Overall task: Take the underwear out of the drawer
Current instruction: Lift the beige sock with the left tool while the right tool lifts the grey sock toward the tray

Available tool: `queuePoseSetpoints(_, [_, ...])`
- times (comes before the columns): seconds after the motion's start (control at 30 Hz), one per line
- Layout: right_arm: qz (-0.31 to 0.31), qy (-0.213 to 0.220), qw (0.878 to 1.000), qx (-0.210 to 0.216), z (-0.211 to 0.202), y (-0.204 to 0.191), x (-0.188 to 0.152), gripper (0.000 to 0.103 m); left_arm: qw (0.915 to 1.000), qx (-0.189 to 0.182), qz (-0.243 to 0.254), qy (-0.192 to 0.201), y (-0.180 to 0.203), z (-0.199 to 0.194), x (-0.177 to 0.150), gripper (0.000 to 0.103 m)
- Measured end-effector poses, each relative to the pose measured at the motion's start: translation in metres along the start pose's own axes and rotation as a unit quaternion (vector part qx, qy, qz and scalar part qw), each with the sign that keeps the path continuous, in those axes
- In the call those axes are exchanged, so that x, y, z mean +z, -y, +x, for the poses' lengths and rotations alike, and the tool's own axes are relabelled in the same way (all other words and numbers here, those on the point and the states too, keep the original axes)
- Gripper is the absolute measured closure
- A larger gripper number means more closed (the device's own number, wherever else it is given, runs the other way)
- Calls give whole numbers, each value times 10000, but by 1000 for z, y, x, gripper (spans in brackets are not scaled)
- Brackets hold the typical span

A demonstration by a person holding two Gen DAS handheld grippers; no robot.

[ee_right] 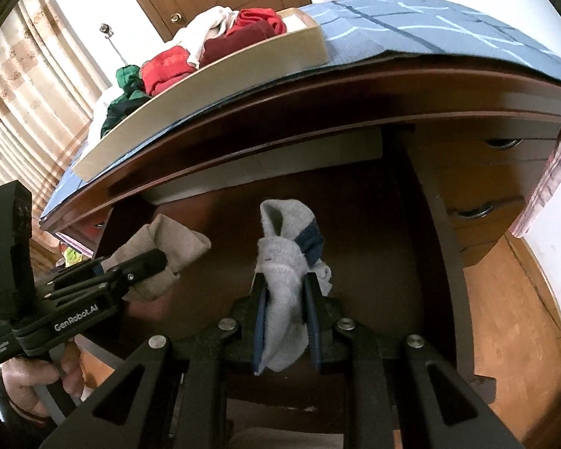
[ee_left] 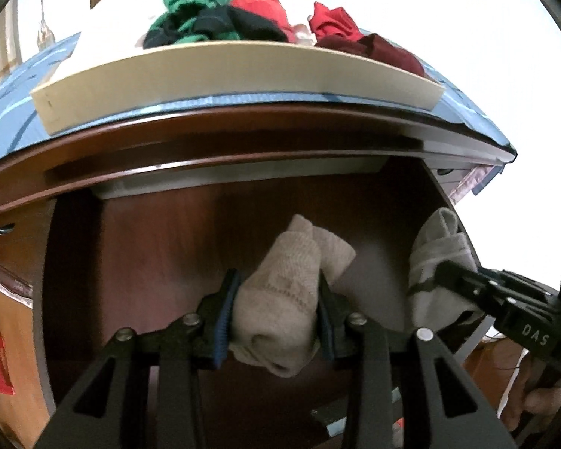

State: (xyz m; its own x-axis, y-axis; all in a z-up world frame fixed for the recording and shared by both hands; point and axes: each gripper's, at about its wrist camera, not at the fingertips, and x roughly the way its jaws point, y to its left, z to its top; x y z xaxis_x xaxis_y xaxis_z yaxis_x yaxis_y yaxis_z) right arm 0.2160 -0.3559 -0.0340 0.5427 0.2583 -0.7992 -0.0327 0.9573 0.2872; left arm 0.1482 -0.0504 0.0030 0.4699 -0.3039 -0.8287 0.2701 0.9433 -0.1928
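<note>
Garments are hanging below the surface edge (ee_left: 243, 127): the left tool (ee_left: 276, 299) is clenching a beige bundle (ee_left: 280, 299), the right tool (ee_right: 284, 299) a grey bundle (ee_right: 284, 299). Both should probably rise clear before reaching the tray (ee_left: 205, 82) of clothes.

"GenRobot.AI" in white on side of left gripper (ee_right: 146, 262), body left of grey sock (ee_right: 284, 288); "DAS" in white on right gripper (ee_left: 445, 273) body
</note>
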Motion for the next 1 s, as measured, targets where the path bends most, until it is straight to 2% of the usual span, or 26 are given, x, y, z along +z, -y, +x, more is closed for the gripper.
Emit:
queuePoseSetpoints(0.13, [-82, 145, 9998, -131, -10, -5, 0, 82, 10000, 77, 17, 61, 6, 1, -2, 66])
queuePoseSetpoints(0.27, [-139, 276, 9994, -176, -18, -8, -2, 82, 9992, 311, 133, 227, 9, -6, -1, 66])
queuePoseSetpoints(0.63, [-100, 436, 9990, -93, -37, -8, -10, 82, 9985, 295, 158, 431, 11, -23, -4, 66])
queuePoseSetpoints(1.0, [-155, 833, 9964, -48, -72, -13, -17, 82, 9966, 373, 140, 724, 15, -50, -14, 66])
